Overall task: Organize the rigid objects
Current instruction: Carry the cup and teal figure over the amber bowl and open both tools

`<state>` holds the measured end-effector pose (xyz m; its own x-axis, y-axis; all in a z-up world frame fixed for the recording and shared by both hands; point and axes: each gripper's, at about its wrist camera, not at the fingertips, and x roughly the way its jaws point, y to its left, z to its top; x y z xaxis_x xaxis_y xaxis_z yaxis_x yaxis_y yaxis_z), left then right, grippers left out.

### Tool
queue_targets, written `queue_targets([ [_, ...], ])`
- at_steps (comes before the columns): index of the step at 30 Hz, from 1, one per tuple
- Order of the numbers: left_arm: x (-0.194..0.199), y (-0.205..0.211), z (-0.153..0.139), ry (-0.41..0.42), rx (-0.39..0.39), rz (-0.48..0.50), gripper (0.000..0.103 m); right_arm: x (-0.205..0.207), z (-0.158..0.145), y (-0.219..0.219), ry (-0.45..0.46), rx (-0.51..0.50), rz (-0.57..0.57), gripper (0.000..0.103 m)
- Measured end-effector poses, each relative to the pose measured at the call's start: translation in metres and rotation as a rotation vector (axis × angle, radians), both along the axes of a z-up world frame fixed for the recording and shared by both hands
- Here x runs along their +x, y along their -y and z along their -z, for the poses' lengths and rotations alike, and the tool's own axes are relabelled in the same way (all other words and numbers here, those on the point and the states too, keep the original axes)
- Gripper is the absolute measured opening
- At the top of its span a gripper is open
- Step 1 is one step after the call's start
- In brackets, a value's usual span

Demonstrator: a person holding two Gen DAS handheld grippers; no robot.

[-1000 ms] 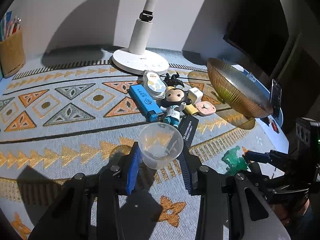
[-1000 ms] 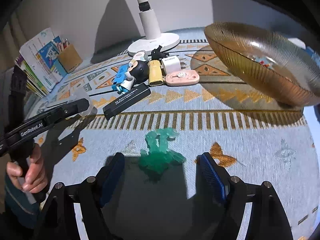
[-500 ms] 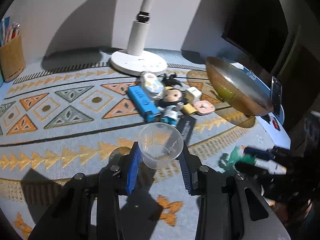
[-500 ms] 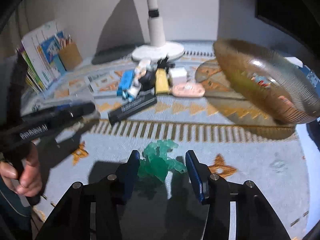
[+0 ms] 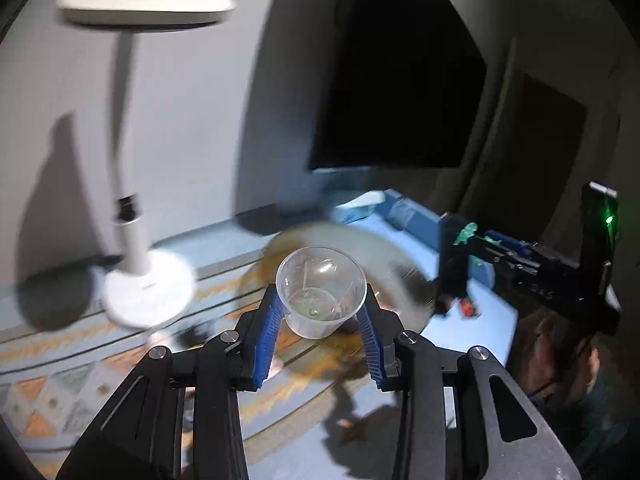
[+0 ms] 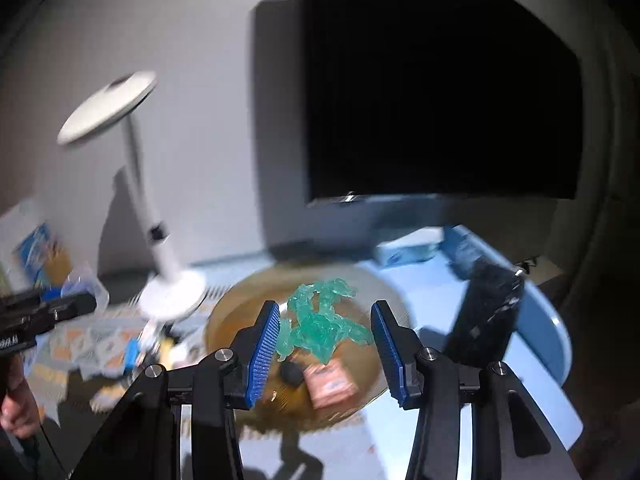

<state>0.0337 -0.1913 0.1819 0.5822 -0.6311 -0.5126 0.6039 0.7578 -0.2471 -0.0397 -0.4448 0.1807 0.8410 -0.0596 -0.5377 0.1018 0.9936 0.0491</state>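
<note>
My left gripper (image 5: 320, 298) is shut on a clear plastic cup (image 5: 321, 290), held upright in the air in front of the blurred amber glass bowl (image 5: 404, 268). My right gripper (image 6: 325, 307) is shut on a translucent green toy figure (image 6: 320, 322) and hangs over the amber bowl (image 6: 236, 320). In the bowl lie a small pink-orange box (image 6: 332, 384) and a small black piece (image 6: 292, 372). The left wrist view shows the right gripper (image 5: 480, 240) at the right with the green figure (image 5: 464, 235). The right wrist view shows the left gripper (image 6: 90, 304) with the cup (image 6: 86, 280) at the far left.
A white desk lamp (image 6: 170, 292) stands left of the bowl on the patterned cloth (image 5: 48, 400). Several small items (image 6: 132, 354) lie beside the lamp's base. A dark monitor (image 6: 440, 100) fills the back. A black phone-like slab (image 6: 488, 316) stands right of the bowl near the blue table's edge (image 6: 560, 344).
The right gripper's jaws came together on the green figure and lifted it off the cloth to above the bowl. The left gripper rose with the cup and swung right towards the bowl.
</note>
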Motion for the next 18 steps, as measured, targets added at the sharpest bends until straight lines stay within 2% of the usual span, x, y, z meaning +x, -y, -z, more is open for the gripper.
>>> queue_targets([
  [3, 0.02, 0.033, 0.007, -0.059, -0.007, 0.031, 0.035, 0.016, 0.003, 0.031, -0.017, 0.115, 0.001, 0.046],
  [4, 0.027, 0.041, 0.014, -0.086, -0.005, 0.037, 0.035, 0.024, 0.011, 0.043, -0.049, 0.196, -0.016, 0.046],
  [6, 0.044, 0.063, 0.036, -0.164, 0.001, 0.054, 0.035, 0.038, 0.027, 0.05, -0.095, 0.254, -0.017, 0.047],
  [12, 0.059, 0.093, 0.09, -0.28, 0.076, 0.061, 0.035, 0.052, 0.071, 0.059, -0.197, 0.276, 0.018, 0.046],
  [18, 0.061, 0.109, 0.106, -0.304, 0.118, 0.072, 0.035, 0.066, 0.094, 0.059, -0.263, 0.204, 0.041, 0.046],
])
